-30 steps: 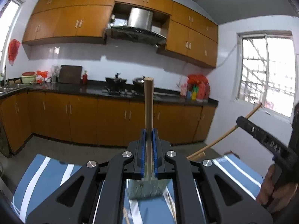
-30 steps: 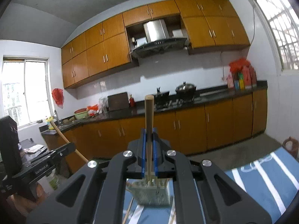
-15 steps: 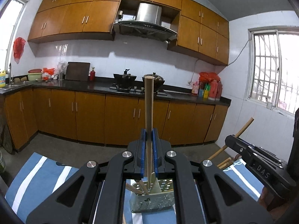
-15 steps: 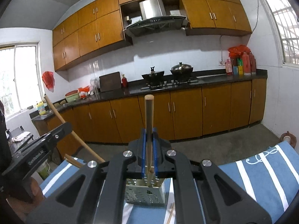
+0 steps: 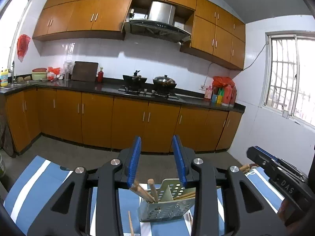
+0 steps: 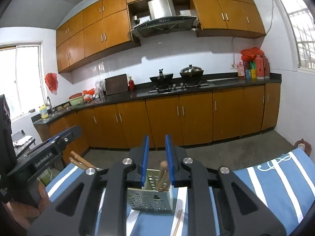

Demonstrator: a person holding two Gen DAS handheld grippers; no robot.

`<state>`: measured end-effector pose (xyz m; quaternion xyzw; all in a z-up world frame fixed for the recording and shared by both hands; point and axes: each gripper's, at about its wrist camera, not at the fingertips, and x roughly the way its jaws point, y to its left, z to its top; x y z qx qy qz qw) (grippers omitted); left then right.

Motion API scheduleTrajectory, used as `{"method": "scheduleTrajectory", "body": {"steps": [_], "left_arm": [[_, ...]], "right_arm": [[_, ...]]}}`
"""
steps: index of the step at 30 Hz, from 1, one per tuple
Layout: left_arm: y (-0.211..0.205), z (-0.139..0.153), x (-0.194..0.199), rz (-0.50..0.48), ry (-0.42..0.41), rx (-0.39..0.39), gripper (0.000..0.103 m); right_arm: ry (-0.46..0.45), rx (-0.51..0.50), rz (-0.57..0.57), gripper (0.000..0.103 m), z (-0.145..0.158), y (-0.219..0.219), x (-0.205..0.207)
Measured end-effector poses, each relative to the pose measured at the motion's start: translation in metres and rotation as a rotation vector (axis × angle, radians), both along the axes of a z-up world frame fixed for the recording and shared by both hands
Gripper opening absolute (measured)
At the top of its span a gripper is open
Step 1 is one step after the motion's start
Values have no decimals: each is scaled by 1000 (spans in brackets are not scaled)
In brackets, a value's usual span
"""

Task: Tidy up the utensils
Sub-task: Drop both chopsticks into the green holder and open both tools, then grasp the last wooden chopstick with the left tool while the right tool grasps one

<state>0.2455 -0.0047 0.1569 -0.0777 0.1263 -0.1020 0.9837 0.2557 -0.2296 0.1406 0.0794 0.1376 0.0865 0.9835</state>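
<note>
Where each pinched chopstick before, left gripper [image 5: 157, 157] and right gripper [image 6: 157, 154] jaws now spread; chopsticks [image 5: 151, 190] in holder [image 5: 167, 208].

Both wrist cameras look closely down onto one perforated caddy [image 5: 167, 206], facing kitchen cabinets [image 6: 177, 118].

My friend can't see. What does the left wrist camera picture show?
The left tongs hang open above a grey perforated metal utensil holder with wooden chopsticks standing in it, on a blue-and-white striped cloth. Behind are orange kitchen cabinets; the right tongs show at the right edge.
</note>
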Motion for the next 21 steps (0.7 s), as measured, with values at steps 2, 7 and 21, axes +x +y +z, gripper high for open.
{"method": "scheduleTrajectory", "body": {"steps": [2,7,21], "left_arm": [[6,3,-6,1,-10,-9,34],[28,-1,-35,18,-8,-18,35],[61,-151,-62,107,416,80,35]], "right_arm": [[-12,8,-11,19,2,-7,-12],[13,5,-64,26,-17,-28,-47],[523,1,-27,25,-198,-2,-63]]}}
